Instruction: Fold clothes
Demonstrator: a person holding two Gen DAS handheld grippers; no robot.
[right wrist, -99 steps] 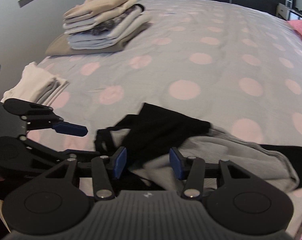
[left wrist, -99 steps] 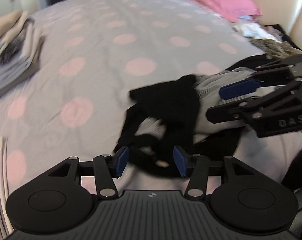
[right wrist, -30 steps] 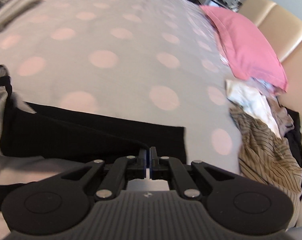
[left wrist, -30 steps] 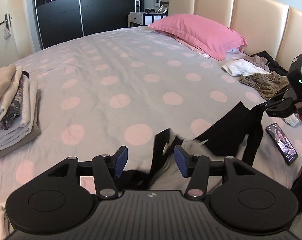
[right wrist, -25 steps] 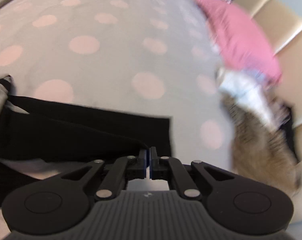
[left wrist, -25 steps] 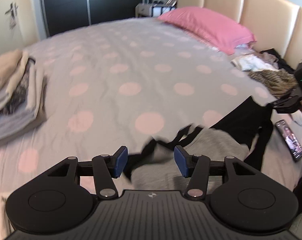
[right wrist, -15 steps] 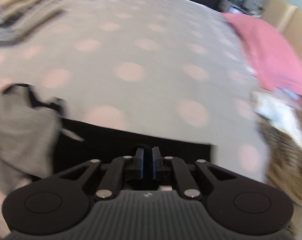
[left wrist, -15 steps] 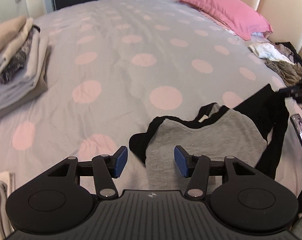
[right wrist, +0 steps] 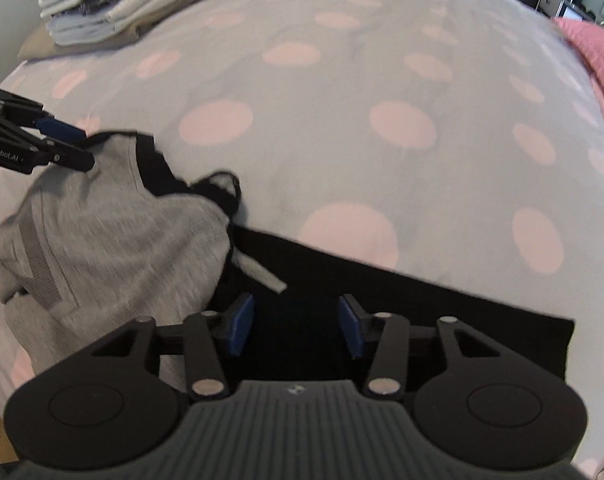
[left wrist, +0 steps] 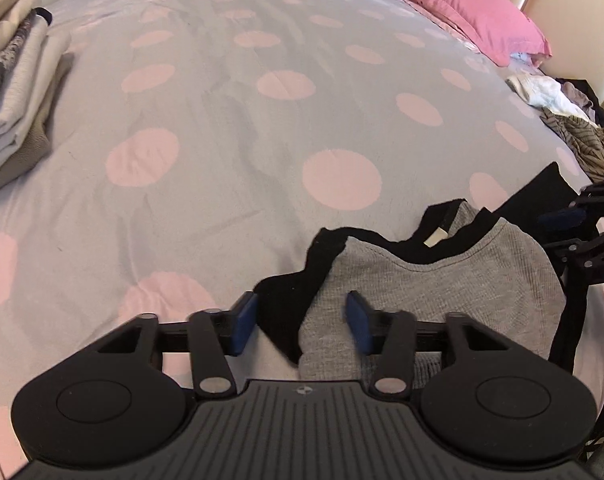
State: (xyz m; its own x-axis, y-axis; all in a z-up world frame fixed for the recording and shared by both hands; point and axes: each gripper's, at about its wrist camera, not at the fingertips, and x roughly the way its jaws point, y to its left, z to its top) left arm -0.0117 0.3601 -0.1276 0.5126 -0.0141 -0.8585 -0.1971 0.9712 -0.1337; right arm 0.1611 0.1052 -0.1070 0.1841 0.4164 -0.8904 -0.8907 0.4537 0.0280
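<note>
A grey garment with black trim (left wrist: 434, 280) lies crumpled on the polka-dot bedspread (left wrist: 242, 128), partly over a black garment (right wrist: 402, 304). My left gripper (left wrist: 302, 322) is open, its jaws straddling the grey garment's near edge and a black flap. My right gripper (right wrist: 296, 326) is open and empty, low over the black garment. The grey garment also shows in the right wrist view (right wrist: 102, 232), with the left gripper's fingers (right wrist: 58, 128) at its far corner. The right gripper appears at the right edge of the left wrist view (left wrist: 582, 224).
A stack of folded clothes (right wrist: 122, 4) sits at the far left of the bed, also in the left wrist view (left wrist: 10, 80). A pink pillow (left wrist: 454, 8) lies by the headboard. Loose unfolded clothes (left wrist: 574, 128) are heaped at the right.
My right gripper has opened and let go of the black garment, which now lies flat. My left gripper has moved down to the grey garment's edge.
</note>
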